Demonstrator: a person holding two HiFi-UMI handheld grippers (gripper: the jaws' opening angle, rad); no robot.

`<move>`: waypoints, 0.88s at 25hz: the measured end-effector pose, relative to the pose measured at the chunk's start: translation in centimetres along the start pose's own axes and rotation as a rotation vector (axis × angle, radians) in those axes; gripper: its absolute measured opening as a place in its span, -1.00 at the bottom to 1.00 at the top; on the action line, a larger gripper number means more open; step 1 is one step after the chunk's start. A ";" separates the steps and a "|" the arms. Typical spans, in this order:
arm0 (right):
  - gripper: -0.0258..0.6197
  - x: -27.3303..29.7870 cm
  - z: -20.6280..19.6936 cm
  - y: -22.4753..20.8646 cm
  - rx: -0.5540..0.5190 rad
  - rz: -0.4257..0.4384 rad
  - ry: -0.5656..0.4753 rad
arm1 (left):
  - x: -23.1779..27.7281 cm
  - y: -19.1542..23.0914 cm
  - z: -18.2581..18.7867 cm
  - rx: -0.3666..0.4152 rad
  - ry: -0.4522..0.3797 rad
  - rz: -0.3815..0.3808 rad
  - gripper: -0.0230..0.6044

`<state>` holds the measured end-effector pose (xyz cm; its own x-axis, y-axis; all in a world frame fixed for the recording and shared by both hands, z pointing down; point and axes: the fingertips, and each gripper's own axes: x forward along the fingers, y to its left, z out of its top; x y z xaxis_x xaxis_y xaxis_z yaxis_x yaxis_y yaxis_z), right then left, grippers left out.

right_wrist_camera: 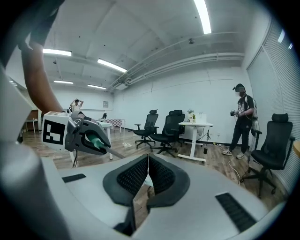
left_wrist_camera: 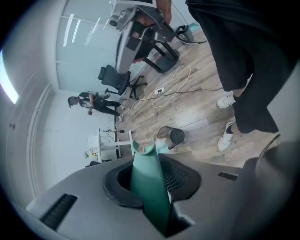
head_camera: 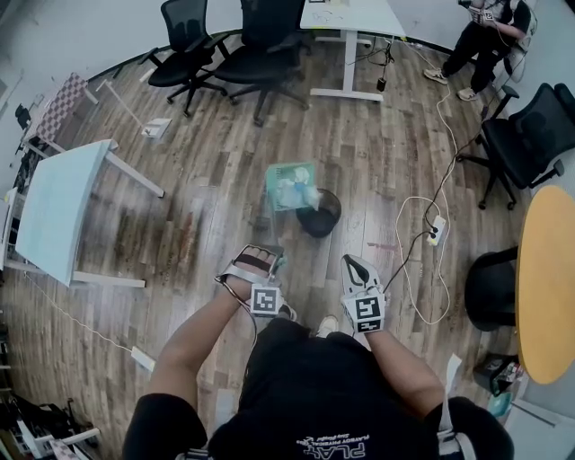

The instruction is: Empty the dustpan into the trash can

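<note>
A pale green dustpan (head_camera: pixel 292 187) hangs tilted and blurred over the rim of a small black trash can (head_camera: pixel 319 214) on the wood floor. Its green handle (left_wrist_camera: pixel 147 187) runs back between the jaws of my left gripper (head_camera: pixel 260 258), which is shut on it. In the left gripper view the pan's end (left_wrist_camera: pixel 161 145) sits just beside the trash can (left_wrist_camera: pixel 171 136). My right gripper (head_camera: pixel 359 272) is held to the right of the left one, shut with nothing in it; its pads (right_wrist_camera: pixel 154 174) meet. The right gripper view shows the left gripper (right_wrist_camera: pixel 80 133) gripping the green handle (right_wrist_camera: pixel 96 140).
A white cable and power strip (head_camera: pixel 435 230) lie on the floor right of the can. Black office chairs (head_camera: pixel 256 54) and a white desk (head_camera: pixel 349 18) stand at the back, a pale table (head_camera: pixel 58 211) at left, a round yellow table (head_camera: pixel 548 278) at right. A person (head_camera: pixel 485 36) stands far right.
</note>
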<state>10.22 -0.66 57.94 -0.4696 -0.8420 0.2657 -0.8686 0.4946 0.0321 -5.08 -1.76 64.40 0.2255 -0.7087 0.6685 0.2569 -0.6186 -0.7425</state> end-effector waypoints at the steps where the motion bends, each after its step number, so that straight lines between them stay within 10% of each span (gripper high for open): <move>1: -0.84 0.0 0.1 0.0 -0.001 0.001 -0.002 | 0.1 0.3 0.0 0.031 0.011 0.007 -0.59; 5: -0.84 0.1 0.7 -0.1 0.003 0.004 -0.012 | 0.5 2.1 0.0 0.074 0.066 0.087 -0.60; 10: -0.84 -0.1 0.9 -0.1 0.008 0.003 -0.024 | 1.7 -3.9 -1.2 0.288 0.194 -0.145 -0.61; 18: -0.84 0.1 1.2 0.3 0.015 0.003 -0.024 | 1.1 -5.2 0.6 0.421 0.165 -0.156 -0.61; 22: -0.84 0.5 1.3 0.5 0.021 0.010 -0.024 | 0.8 -8.0 1.7 0.628 0.116 -0.200 -0.60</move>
<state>9.39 -1.12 56.87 -0.4817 -0.8420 0.2427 -0.8668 0.4985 0.0091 -5.37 3.18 70.89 0.0232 -0.6548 0.7555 0.7892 -0.4519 -0.4159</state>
